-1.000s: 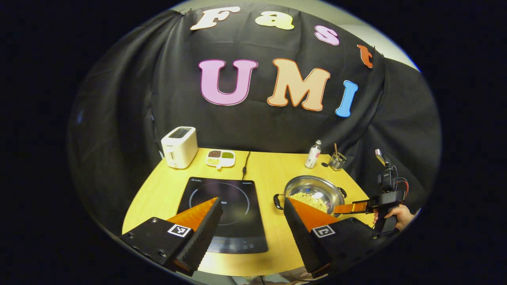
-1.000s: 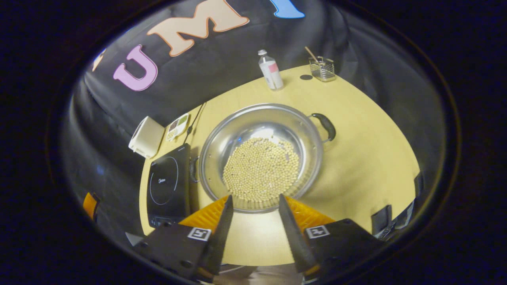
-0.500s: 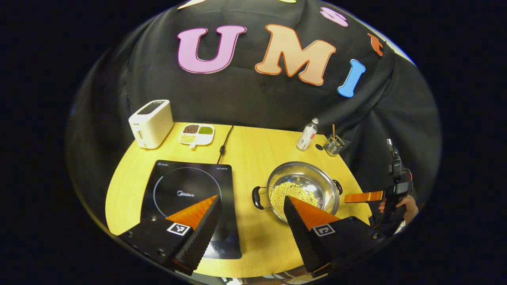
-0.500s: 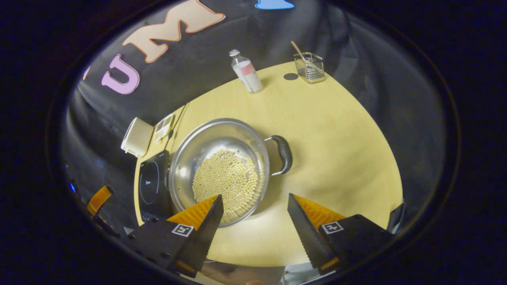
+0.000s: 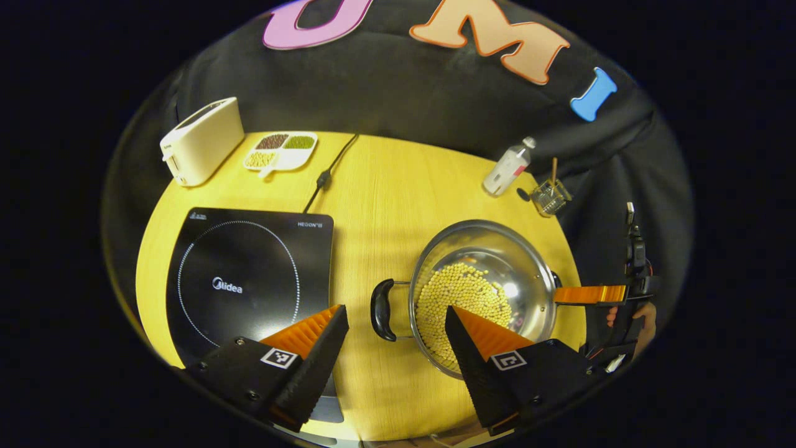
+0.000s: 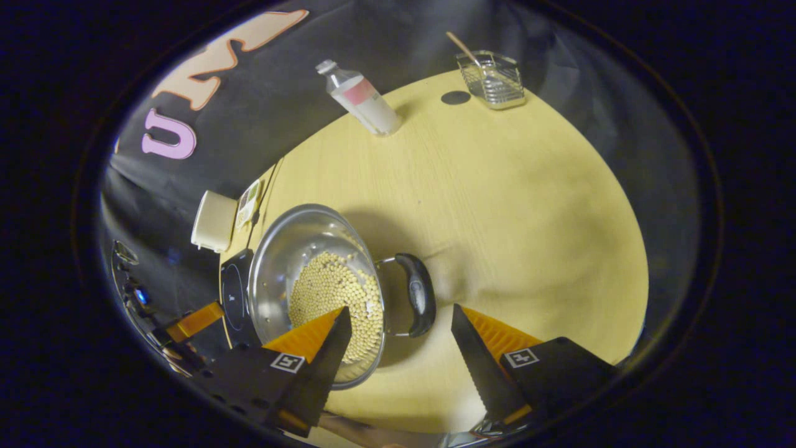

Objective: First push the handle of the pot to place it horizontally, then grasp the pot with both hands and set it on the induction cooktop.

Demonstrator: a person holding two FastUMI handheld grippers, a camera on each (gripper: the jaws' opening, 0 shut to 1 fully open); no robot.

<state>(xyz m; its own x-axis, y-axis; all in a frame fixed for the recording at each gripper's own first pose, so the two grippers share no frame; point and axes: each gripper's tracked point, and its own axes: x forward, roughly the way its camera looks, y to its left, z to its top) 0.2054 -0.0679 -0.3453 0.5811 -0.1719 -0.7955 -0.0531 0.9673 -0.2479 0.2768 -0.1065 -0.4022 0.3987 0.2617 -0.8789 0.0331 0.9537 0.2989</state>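
While the pot sits on the counter beside the induction cooktop, your left tongs and right tongs hang spread, seemingly each over a handle.

Steel pot of yellowish beads, black cooktop, possibly white toaster

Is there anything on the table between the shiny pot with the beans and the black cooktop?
Nothing visible. In the left gripper view only a strip of bare yellow wooden table lies between the round steel pot of pale beans and the flat black induction cooktop. The black cord lies farther back.
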